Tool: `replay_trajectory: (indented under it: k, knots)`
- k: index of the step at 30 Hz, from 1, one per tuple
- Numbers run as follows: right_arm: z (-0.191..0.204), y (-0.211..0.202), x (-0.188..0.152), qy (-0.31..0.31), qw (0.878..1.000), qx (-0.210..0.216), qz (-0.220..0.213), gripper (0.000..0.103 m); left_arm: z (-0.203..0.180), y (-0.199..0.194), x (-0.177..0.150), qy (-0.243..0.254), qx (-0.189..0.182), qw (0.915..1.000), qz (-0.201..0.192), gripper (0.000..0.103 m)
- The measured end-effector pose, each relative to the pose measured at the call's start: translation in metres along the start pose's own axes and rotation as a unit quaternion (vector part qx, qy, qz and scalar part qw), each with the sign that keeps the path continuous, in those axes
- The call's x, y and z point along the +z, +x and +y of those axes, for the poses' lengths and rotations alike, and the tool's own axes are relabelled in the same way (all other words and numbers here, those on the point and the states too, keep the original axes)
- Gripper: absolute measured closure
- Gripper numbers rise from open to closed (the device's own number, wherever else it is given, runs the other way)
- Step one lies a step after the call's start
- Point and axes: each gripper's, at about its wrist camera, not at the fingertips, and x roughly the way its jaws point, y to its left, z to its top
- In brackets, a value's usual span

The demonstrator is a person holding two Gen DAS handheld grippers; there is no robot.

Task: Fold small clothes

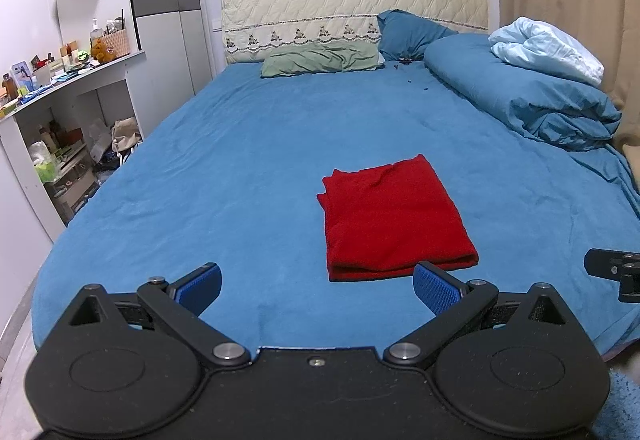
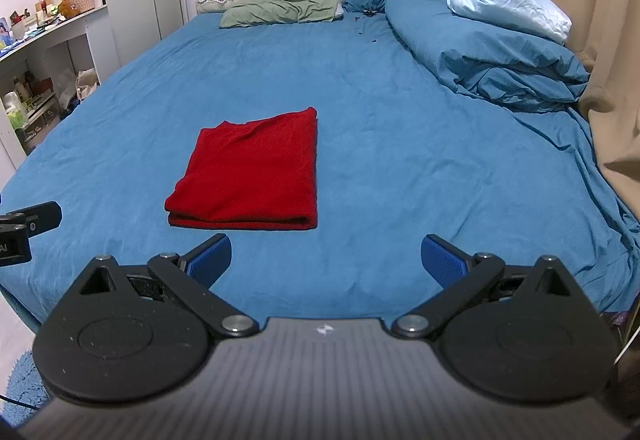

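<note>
Fingers (image 1: 198, 288) on both grippers spread wide and empty, above the bed's (image 1: 240, 160) near edge.

Left gripper (image 1: 317, 289) and right gripper (image 2: 326, 260) hold nothing; the red cloth (image 2: 252, 172) lies folded flat, near that edge, roughly midway across. Likely risks: a pinch catching only the top layer would peel the fold open, and dragging it could bunch the soft sheet and skew the stack.

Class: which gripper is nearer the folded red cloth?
Left. The left gripper has one fingertip at the red cloth's near edge; the right gripper sits farther back.
</note>
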Motion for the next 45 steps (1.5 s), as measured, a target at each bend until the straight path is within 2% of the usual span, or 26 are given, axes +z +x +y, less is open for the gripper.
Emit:
replay_trajectory:
  k: [30, 36, 45]
  knots:
    - [-0.002, 0.0058, 0.0003, -0.002, 1.0, 0.006, 0.004, 0.0, 0.0002, -0.0017, 0.0033, 0.001, -0.002, 1.0, -0.007, 0.0]
    - [-0.0046, 0.0074, 0.0007, -0.004, 1.0, 0.005, 0.003, 0.0, -0.0001, -0.0004, 0.0024, 0.007, -0.013, 0.9999, -0.003, 0.0]
    - [-0.0057, 0.0083, 0.0017, -0.003, 1.0, 0.007, 0.004, 0.0, -0.0011, 0.0012, 0.0026, 0.005, -0.006, 1.0, -0.004, 0.0]
